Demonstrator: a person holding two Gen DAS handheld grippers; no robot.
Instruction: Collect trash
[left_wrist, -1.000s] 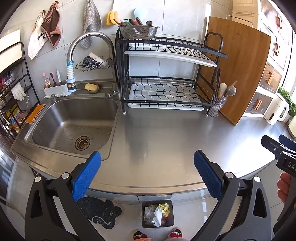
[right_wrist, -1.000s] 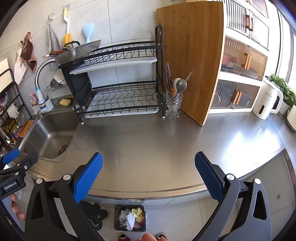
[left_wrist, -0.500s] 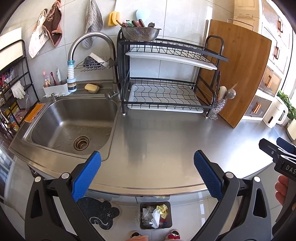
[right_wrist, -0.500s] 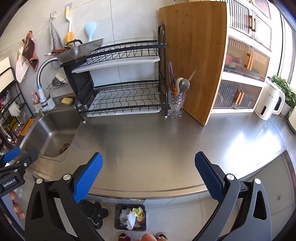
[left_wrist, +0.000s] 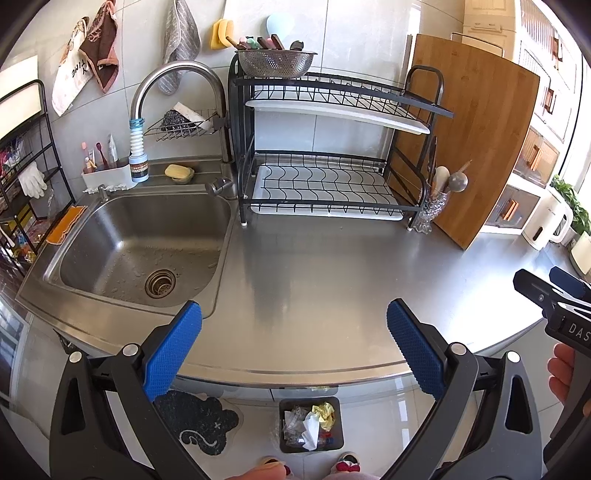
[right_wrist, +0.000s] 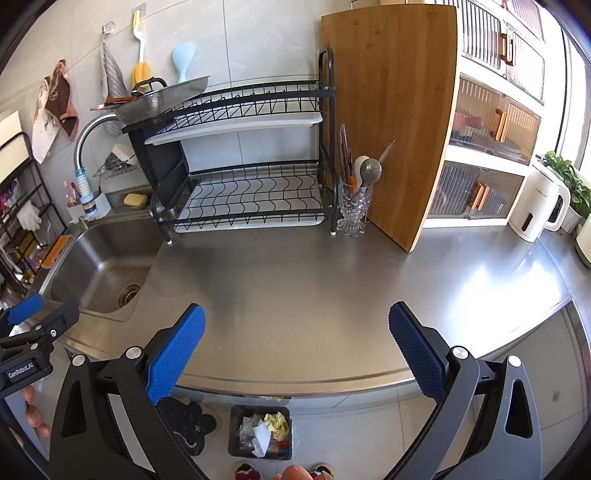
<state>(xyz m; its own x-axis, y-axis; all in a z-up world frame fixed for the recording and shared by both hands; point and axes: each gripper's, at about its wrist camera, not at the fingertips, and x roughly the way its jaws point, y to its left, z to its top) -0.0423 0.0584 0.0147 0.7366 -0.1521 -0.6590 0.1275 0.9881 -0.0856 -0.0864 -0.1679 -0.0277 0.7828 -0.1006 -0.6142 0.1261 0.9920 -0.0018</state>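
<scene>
A small black trash bin stands on the floor below the counter's front edge, holding crumpled white, yellow and clear trash; it also shows in the right wrist view. My left gripper is open and empty, held above the steel counter's front edge. My right gripper is open and empty too, above the same counter. Each gripper shows at the edge of the other's view: the right one and the left one. No loose trash shows on the counter.
A sink with a tall faucet lies left. A black dish rack, a utensil glass and an upright wooden board stand at the back. A white kettle is far right. A black mat lies on the floor.
Both grippers have drifted slightly back and up from the counter; the bin sits a little lower in view. Jaws stay open.
</scene>
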